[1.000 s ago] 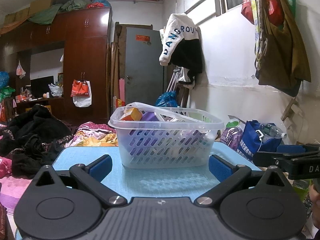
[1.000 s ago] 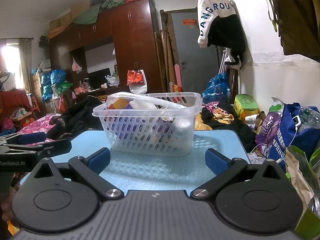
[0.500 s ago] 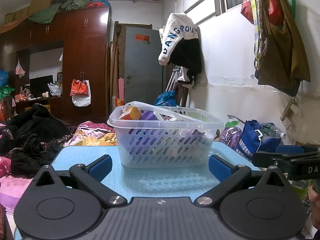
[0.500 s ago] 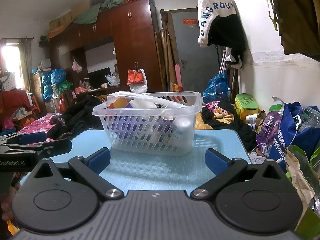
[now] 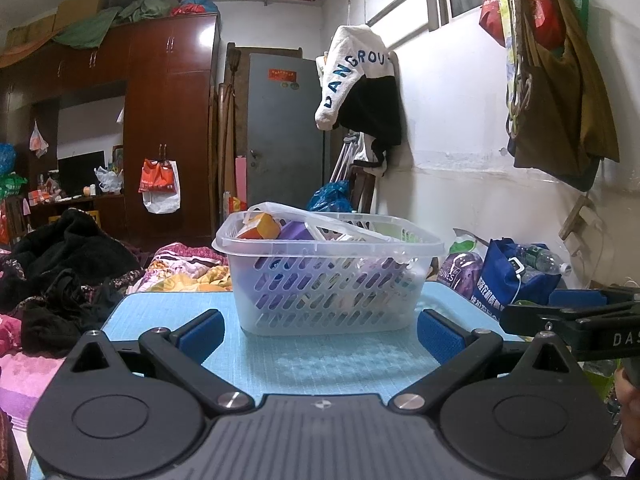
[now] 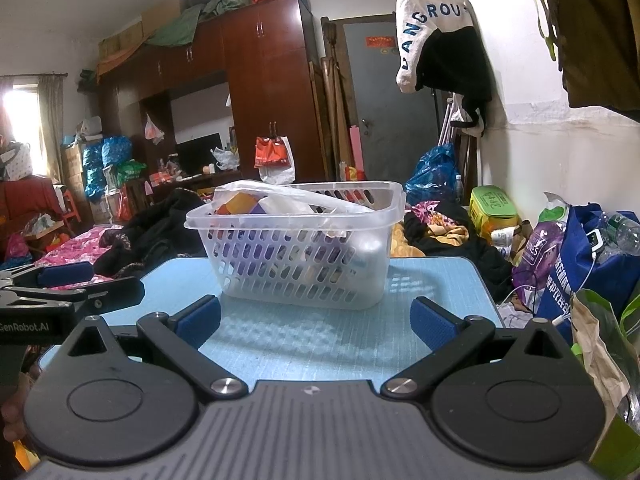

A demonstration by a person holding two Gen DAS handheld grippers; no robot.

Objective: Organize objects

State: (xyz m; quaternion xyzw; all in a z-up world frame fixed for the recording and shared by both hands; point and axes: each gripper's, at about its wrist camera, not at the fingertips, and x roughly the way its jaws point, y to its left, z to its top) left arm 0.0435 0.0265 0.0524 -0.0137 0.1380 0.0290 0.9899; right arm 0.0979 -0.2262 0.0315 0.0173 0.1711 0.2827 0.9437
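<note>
basket (image 5: pixel 328 280) on table (image 5: pixel 320 360); box (image 5: pixel 260 227) in basket.

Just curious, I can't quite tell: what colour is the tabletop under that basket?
Light blue, with a fine grid texture. The tabletop shows best in the right wrist view.

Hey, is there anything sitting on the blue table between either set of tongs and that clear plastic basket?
Nothing visible. In both wrist views only bare blue table lies between the open left tongs or the open right tongs and the basket. Both are short of it, not touching.
</note>
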